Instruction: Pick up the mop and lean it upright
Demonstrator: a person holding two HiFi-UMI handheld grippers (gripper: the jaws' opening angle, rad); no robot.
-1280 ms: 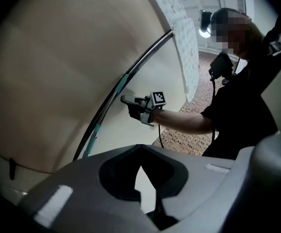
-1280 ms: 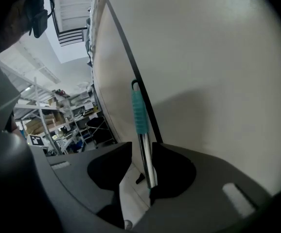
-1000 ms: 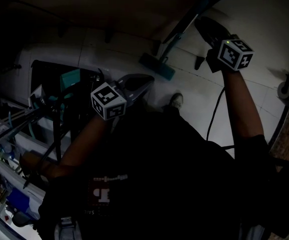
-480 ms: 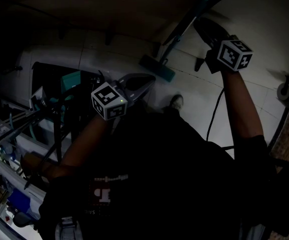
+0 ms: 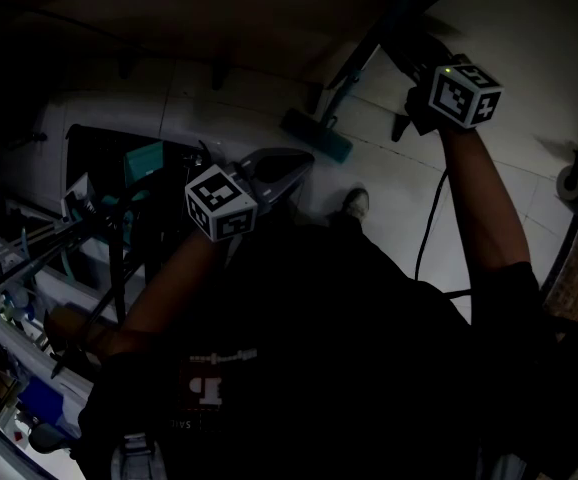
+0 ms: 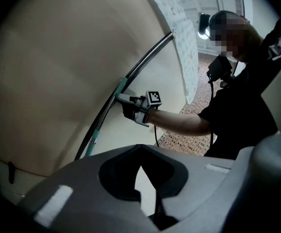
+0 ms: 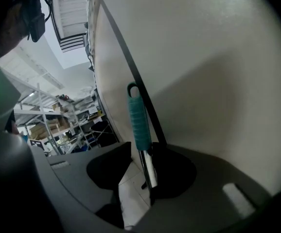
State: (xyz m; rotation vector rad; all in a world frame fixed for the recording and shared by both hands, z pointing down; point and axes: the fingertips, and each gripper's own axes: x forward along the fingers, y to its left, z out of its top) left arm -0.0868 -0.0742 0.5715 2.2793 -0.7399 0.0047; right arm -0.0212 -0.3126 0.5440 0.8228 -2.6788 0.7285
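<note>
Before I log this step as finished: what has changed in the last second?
The right tool edged up the picture along the mop handle; its jaws have just been closing a little, the handle between them but not clamped. The left tool, shut, and the mop head stayed put.

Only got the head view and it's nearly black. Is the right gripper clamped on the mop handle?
Observer: No. In the right gripper view the right gripper is open. Its jaws have just been closing a little, with the mop handle between them, close to one jaw.
Operator: Other hand?
Observer: The left gripper is shut, nothing in it.
Operator: Handle leaning yet?
Observer: The left gripper view shows it slanted against the cream wall.
</note>
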